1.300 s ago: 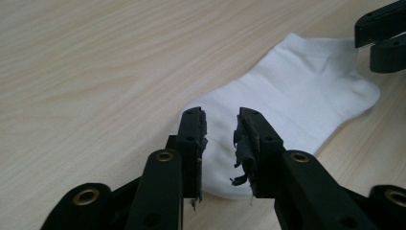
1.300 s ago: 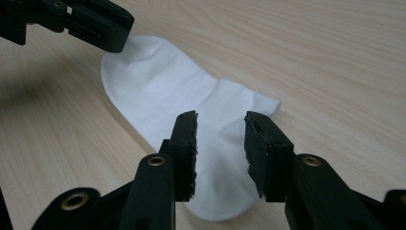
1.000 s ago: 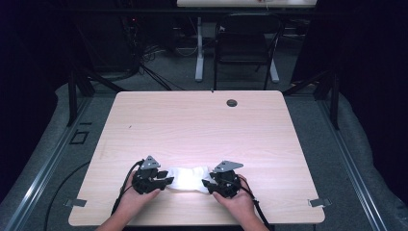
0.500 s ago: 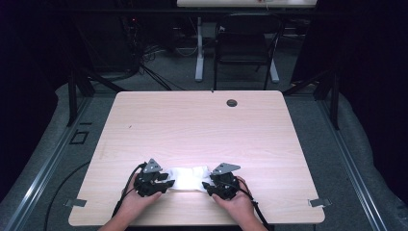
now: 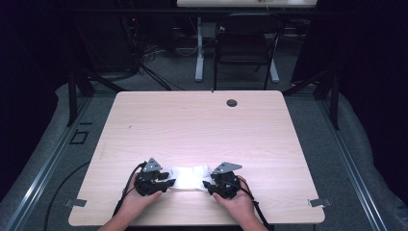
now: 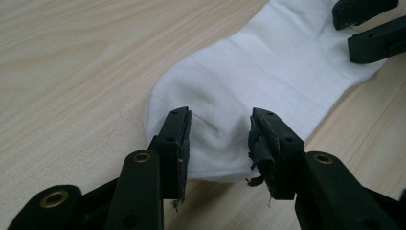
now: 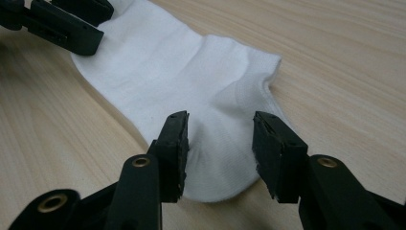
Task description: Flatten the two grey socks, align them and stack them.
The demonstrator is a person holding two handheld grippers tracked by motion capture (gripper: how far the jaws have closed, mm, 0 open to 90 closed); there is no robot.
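Observation:
A white ankle sock lies flat near the front edge of the light wood table, with a gripper at each end. My left gripper is at its left end. In the left gripper view the left gripper stands open, its jaws astride the rounded toe of the sock, pads apart from the cloth. My right gripper is at the other end. In the right gripper view the right gripper is open over the cuff end of the sock. Each gripper view also shows the other gripper's jaw tips far off.
A dark round grommet hole sits near the table's back edge. Metal clips mark the front corners. Behind the table stand a black chair and a desk leg among cables on the floor.

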